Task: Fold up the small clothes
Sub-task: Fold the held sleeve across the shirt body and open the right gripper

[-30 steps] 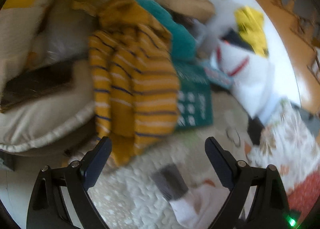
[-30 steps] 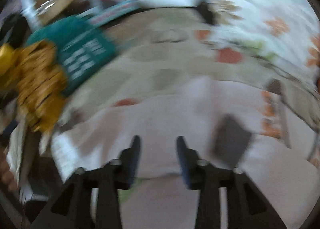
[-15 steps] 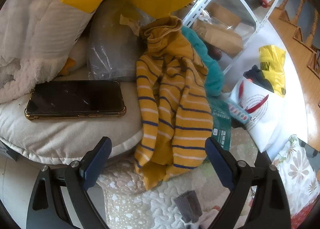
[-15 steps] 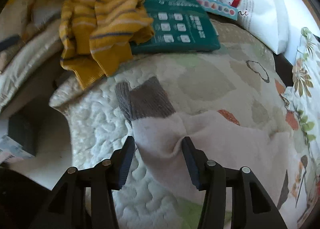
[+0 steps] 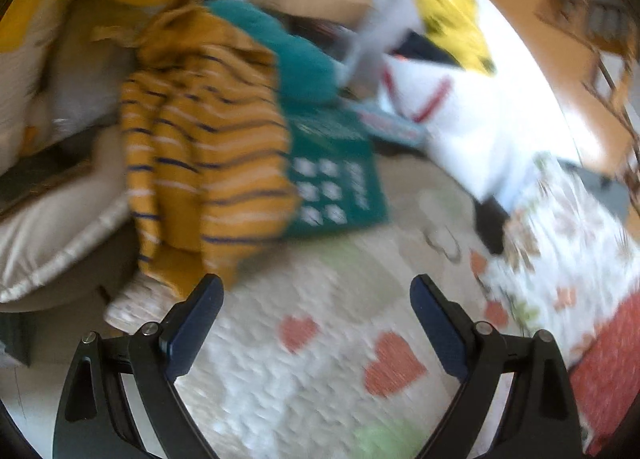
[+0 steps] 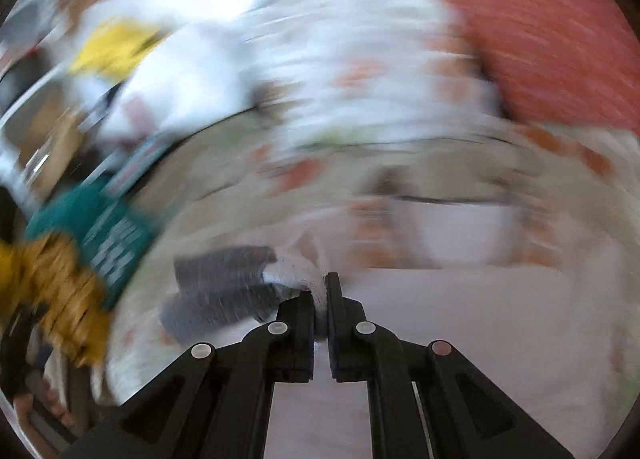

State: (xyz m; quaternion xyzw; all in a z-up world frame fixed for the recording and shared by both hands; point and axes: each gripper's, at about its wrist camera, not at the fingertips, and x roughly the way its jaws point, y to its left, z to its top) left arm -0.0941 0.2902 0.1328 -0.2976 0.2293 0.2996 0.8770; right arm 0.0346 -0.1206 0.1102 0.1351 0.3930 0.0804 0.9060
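The right gripper (image 6: 319, 291) is observed closed on the pale garment (image 6: 460, 339), pinched just beside its grey cuff (image 6: 224, 287), which lies on the quilted bedspread (image 5: 304, 371). The left gripper (image 5: 316, 299) is held wide apart above the bedspread, with nothing grasped. A mustard striped garment (image 5: 208, 163) is seen draped beside a green packet (image 5: 336, 187). Both views are blurred.

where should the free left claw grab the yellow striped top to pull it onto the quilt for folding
Grip the hanging bottom edge of the yellow striped top, coming in low from the quilt side. That edge droops off the beige cushion toward the open left claw, a loose end with nothing on it. The top's upper part is bunched against the teal cloth.
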